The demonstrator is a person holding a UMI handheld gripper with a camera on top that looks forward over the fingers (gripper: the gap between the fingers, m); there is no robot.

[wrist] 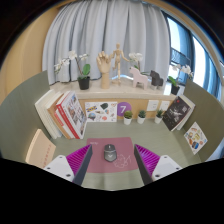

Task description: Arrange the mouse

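Observation:
A small grey mouse (109, 152) lies on a pink mouse mat (112, 158) on the grey-green table. It sits near the mat's far edge, a little left of the middle. My gripper (112, 166) is open, with one magenta-padded finger (74, 163) left of the mat and the other finger (151, 162) to its right. The mouse lies between the fingers and slightly ahead of their tips, with wide gaps at both sides. Nothing is held.
Books (66, 113) lean at the left. A shelf (125, 98) at the back carries white orchids (69, 62), a wooden hand (104, 66), a wooden figure (121, 53) and small pots. A purple card (123, 108) and picture boards (178, 112) stand ahead and to the right.

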